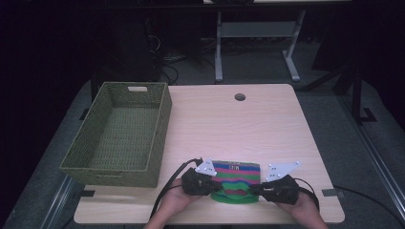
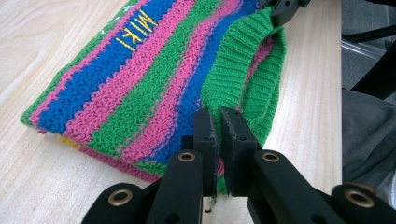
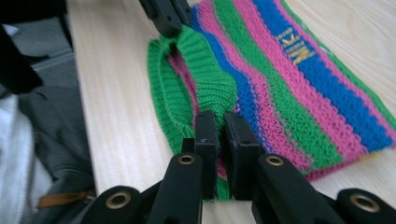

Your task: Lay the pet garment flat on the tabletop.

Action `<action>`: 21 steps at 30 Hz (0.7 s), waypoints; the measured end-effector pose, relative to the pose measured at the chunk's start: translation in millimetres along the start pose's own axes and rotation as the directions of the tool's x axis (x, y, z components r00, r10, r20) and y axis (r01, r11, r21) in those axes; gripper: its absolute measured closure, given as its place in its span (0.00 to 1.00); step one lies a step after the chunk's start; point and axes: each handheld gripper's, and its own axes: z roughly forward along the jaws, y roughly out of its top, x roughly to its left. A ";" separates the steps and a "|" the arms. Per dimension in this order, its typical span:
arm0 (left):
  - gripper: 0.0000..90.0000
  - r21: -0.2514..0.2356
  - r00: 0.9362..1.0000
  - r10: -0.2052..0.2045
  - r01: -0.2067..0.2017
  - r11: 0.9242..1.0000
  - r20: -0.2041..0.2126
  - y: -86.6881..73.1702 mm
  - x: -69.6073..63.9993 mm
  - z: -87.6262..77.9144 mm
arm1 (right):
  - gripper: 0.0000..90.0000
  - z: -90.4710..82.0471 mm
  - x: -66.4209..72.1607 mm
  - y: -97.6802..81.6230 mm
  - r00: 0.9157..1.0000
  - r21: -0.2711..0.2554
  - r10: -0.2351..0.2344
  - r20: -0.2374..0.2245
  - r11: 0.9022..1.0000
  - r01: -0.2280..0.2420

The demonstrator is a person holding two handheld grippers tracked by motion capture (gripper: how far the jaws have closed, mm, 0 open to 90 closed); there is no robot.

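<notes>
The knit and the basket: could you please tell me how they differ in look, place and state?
The knit is soft and striped in green, pink and blue; the basket is stiff, woven and plain olive green. The knit lies flat at the table's near edge, while the basket stands along its left side. The knit is pinched at its green band by the left claw and the right claw; the basket is untouched. Both rest on the table.

A light wooden desk (image 1: 267, 119) with a round cable hole (image 1: 239, 97) near its far edge stands on grey carpet (image 1: 325, 109). Beyond the desk, the white metal legs of another table (image 1: 291, 59) rise into a dark, unlit room, with loose cables (image 1: 167, 67) on the floor behind it.
</notes>
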 end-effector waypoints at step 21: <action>0.95 -0.018 1.000 -0.006 0.006 1.000 0.011 7.0 -2.7 -10.5 | 0.93 -8.9 2.0 8.6 1.000 -0.004 0.004 -0.014 1.000 -0.005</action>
